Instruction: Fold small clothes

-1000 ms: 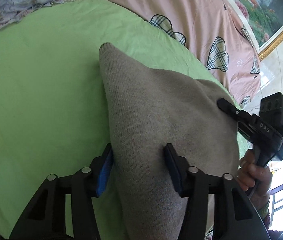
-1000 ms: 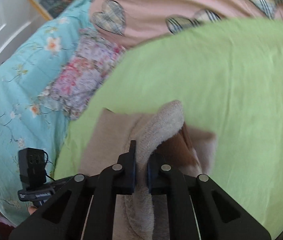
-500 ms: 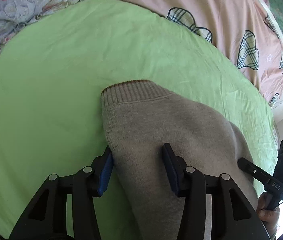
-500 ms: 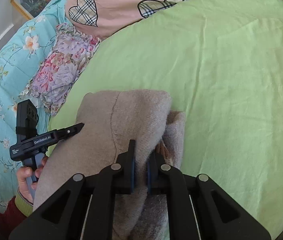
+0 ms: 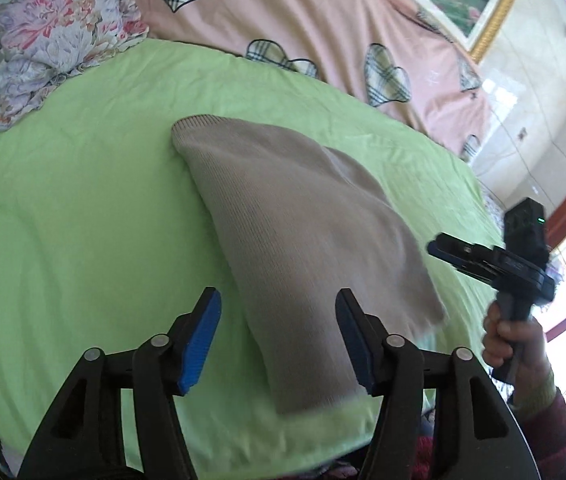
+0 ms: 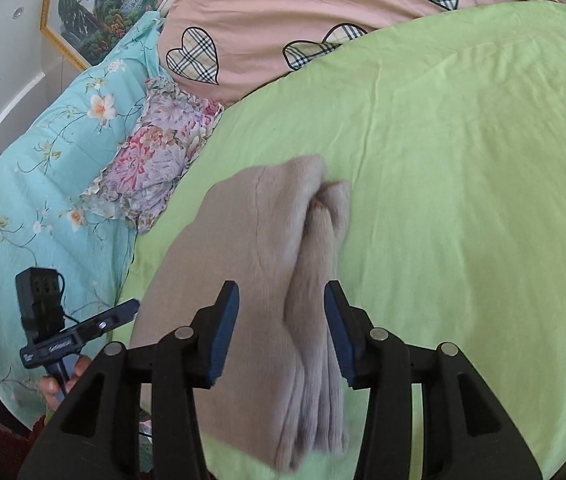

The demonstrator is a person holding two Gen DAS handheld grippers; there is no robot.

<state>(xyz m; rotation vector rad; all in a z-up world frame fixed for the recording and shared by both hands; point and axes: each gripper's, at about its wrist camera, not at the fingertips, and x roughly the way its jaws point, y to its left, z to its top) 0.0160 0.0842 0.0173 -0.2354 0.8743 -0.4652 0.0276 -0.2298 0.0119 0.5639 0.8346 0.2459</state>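
Note:
A folded beige knitted sweater lies flat on the green sheet. My left gripper is open, its blue pads either side of the sweater's near end, not gripping it. In the right wrist view the sweater shows its stacked folded layers at the right side. My right gripper is open just above the sweater's near edge, holding nothing. The right gripper also shows in the left wrist view, off the sweater's right edge. The left gripper shows in the right wrist view, left of the sweater.
A pink quilt with plaid hearts lies beyond the green sheet. A floral pillow and a turquoise floral cover lie at the left. A framed painting hangs on the wall. The bed's near edge is under my grippers.
My right gripper has opened and let go of the sweater fold. Both grippers have drawn back from the sweater, which now lies flat and folded.

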